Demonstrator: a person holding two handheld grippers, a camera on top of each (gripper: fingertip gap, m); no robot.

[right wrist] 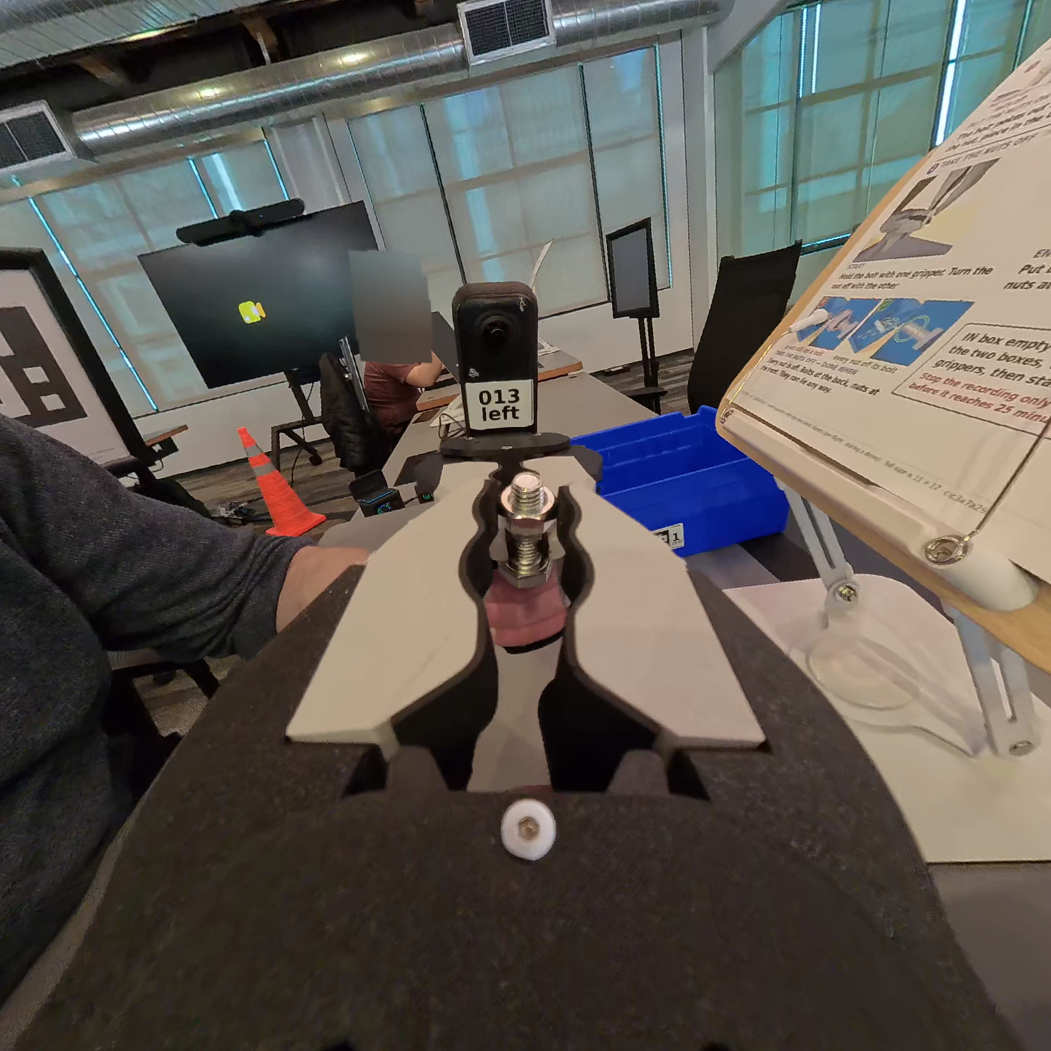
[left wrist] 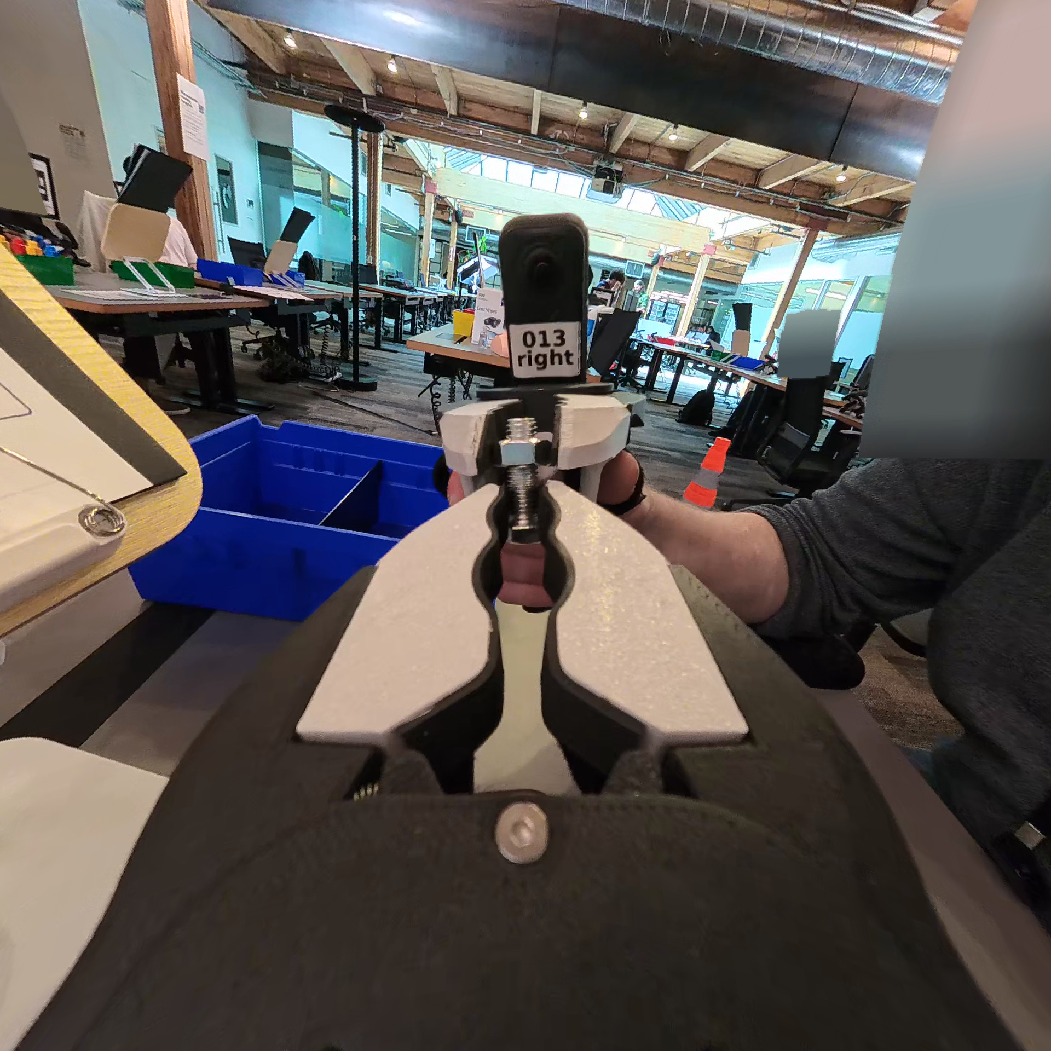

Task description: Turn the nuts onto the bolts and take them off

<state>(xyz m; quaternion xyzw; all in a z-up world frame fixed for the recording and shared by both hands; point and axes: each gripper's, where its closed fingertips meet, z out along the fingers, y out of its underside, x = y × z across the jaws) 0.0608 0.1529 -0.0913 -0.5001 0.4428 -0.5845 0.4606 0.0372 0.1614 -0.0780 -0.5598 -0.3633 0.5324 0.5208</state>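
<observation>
Two grippers are facing each other along the bolt (left wrist: 520, 500): the left gripper (left wrist: 522, 514) is clamping its head end, the right gripper (right wrist: 526, 540) is closing narrowly round the nut (left wrist: 518, 453).

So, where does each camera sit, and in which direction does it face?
Left wrist view: sits on the left gripper, looks along its fingers at the silver threaded steel bolt and the opposing right gripper; the right grey sleeve shows.
Right wrist view: sits on the right gripper, looks back at the left gripper; the left grey sleeve shows.
Shared: the bolt, its silver hexagonal nut, the blue plastic bin.
</observation>
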